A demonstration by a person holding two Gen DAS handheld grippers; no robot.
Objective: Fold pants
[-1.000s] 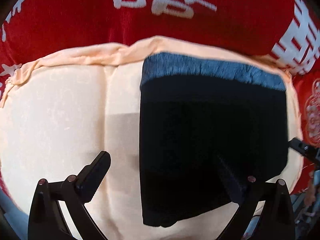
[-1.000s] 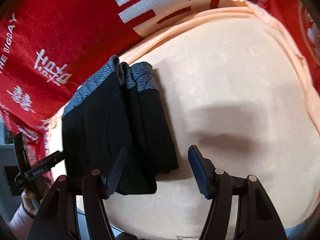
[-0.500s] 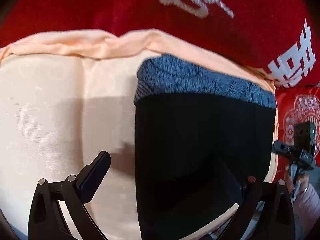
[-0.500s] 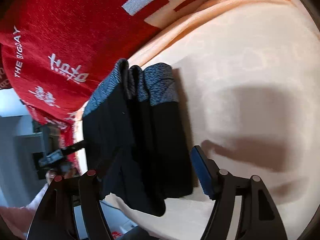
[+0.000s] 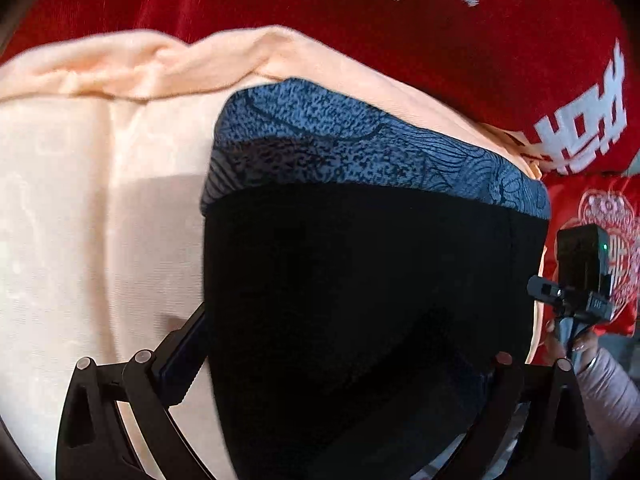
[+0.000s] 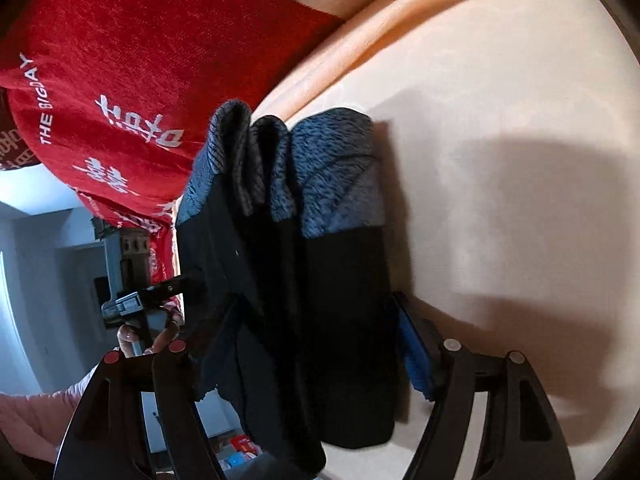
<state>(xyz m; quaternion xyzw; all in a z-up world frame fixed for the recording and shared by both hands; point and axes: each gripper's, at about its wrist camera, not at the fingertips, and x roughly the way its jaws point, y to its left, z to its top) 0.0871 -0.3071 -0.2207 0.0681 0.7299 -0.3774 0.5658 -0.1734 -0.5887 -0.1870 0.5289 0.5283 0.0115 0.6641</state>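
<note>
Both jaws of the right gripper (image 6: pixel 320 344) stand wide apart and have just been opening further. The folded pants (image 6: pixel 320 280) lie between them, but I cannot see either pad pressing on the cloth; the blue pad on the right sits just beside the black edge. The left gripper (image 5: pixel 340 360) also has its two jaws spread wide, one on each side of the same pants (image 5: pixel 360 300). Its left finger is at the cloth's edge, and its right finger is dark against the black fabric, so contact there I cannot tell.

Only one pair of pants is present. It is black with a blue-grey patterned waistband (image 5: pixel 360 148), and it lies folded lengthwise on a peach cushion cover (image 5: pixel 80 220). In the right wrist view the waistband end shows three folded layers standing side by side. The near end of the pants hangs a little over the front edge of the cushion.

Behind the cushion there is one red blanket (image 6: pixel 140 40) with white characters and the words "THE BIGDAY". A second red item with a round white pattern (image 5: pixel 592 232) is at the right side in the left wrist view.

Each view shows the other gripper in a person's hand (image 6: pixel 148 336) with a light pink sleeve (image 5: pixel 608 392).
</note>
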